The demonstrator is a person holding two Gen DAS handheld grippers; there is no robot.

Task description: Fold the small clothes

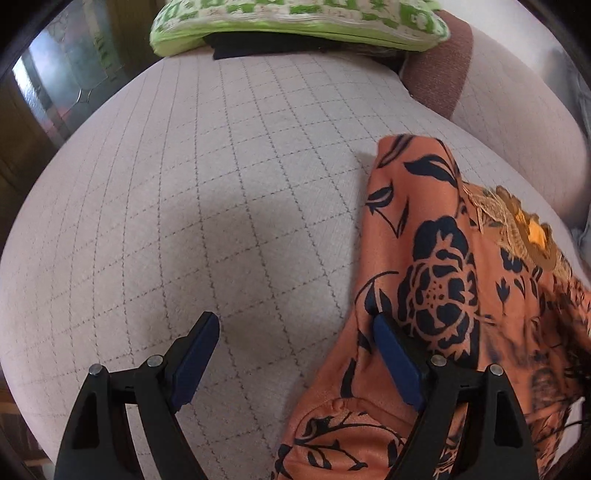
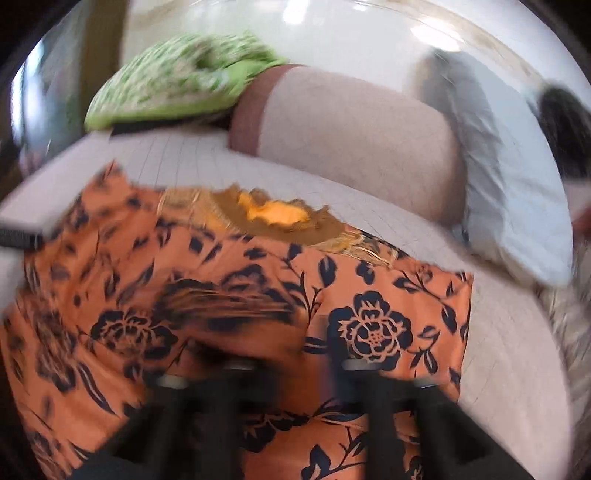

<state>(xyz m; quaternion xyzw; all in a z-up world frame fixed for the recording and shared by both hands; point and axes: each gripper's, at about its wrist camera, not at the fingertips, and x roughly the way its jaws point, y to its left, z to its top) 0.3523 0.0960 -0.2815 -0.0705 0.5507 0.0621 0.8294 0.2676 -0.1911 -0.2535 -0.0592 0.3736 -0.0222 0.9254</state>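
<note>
An orange garment (image 1: 436,280) with a dark blue flower print and a gold embroidered neckline (image 1: 517,225) lies on a quilted beige sofa seat (image 1: 221,184). My left gripper (image 1: 295,319) is open just above it. Its right finger (image 1: 395,354) is over the garment's left edge and its left finger (image 1: 195,354) is over bare seat. In the right wrist view the garment (image 2: 369,328) spreads wide, neckline (image 2: 273,218) at the far side. My right gripper (image 2: 295,354) is blurred, low over the cloth; its jaws look shut with orange fabric bunched between them.
A green and white patterned pillow (image 1: 295,22) lies at the far end of the seat over something black (image 1: 273,48). A beige bolster with a brown band (image 2: 351,140) runs along the right. A pale blue cloth (image 2: 517,206) lies beyond it.
</note>
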